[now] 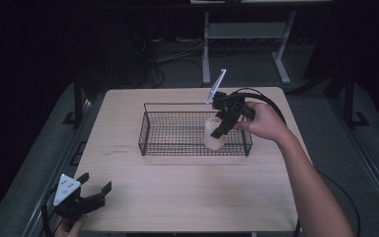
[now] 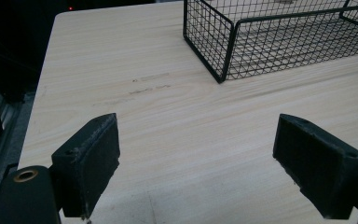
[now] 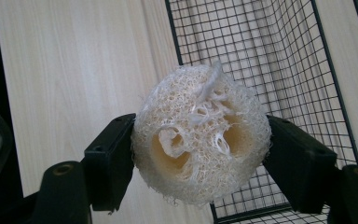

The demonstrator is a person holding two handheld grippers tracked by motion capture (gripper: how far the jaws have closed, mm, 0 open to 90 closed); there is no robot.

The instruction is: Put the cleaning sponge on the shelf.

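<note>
Loofah piece (image 3: 200, 135) sits centre of the right gripper view, pale, fibrous, round with holes through its face, pinched between the two black jaws of the right gripper (image 3: 199, 156), one jaw pressing each side. Behind it, upper right of that frame, black wire basket (image 3: 270, 56) mesh; light wood table (image 3: 74, 70) at left

High view: right gripper (image 1: 222, 129) at centre right, held by the person's right hand (image 1: 264, 123), angled down over the right end of the basket (image 1: 148, 129); loofah (image 1: 213, 134) hangs in its grip at the basket's right part, cannot tell if it touches the mesh floor. Basket sits mid-table, long side across the frame

Left gripper (image 1: 94, 190) lower left of the high view, near the table's front edge, well apart from the basket, jaws spread wide, nothing between them. Left gripper view: both jaws far apart at bottom corners over bare table (image 2: 177, 130), basket corner (image 2: 223, 46) upper right
</note>
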